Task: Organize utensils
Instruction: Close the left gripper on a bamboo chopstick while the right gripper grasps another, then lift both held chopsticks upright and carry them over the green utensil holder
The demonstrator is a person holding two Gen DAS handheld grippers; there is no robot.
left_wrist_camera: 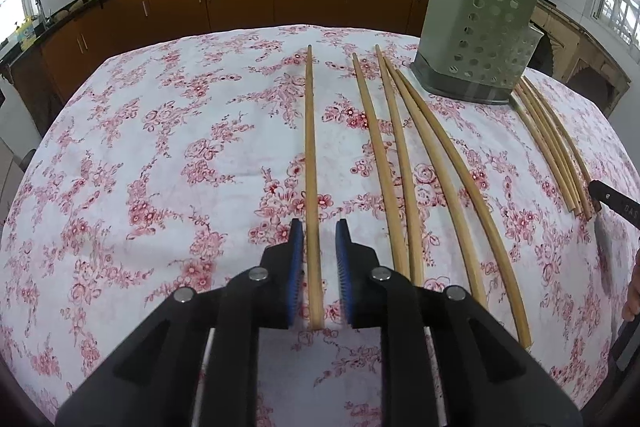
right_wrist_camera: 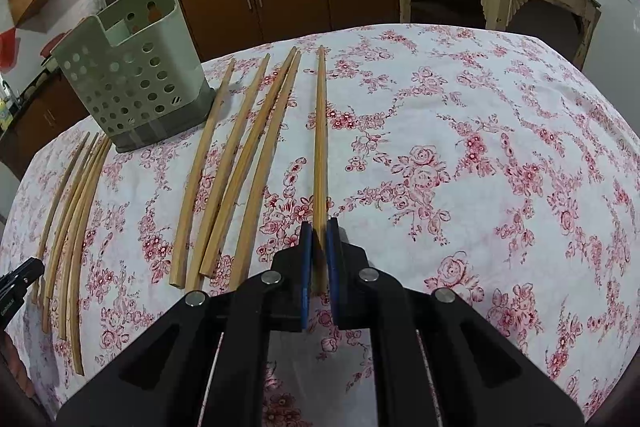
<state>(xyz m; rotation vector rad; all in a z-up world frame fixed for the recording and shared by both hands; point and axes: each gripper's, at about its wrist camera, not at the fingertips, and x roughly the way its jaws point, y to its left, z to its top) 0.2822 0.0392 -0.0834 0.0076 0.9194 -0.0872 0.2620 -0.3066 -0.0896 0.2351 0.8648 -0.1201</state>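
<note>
KITCHEN TABLE, mid-sort: my left claw [left_wrist_camera: 319, 223] sits low over the floral cloth [left_wrist_camera: 160, 147], jaws a crack apart w/ one chopstick [left_wrist_camera: 310, 131] lying between the pads, a gap showing on each side, so nothing is gripped yet. Risk no. 1: if I lift now it comes up empty, and if I close off-centre one pad shoves the stick sideways & it rolls toward the four loose sticks [left_wrist_camera: 384, 75] just to its right. Behind those stands the grey holder [left_wrist_camera: 476, 27], upright, w/ no sticks showing inside it. It looks light, so a long stick arriving at a slant could catch the rim & tip it over. Further right, my right claw [right_wrist_camera: 319, 227] is clamped tight on another chopstick [right_wrist_camera: 320, 131], taken close to the near end w/ the rest running out across the cloth. Risk no. 2, prob. the bigger one: w/ so much length beyond the pads the far tip may droop or pivot in the grip on the lift, rake the neighbours out of line, or slip free before it reaches the holder.
</note>
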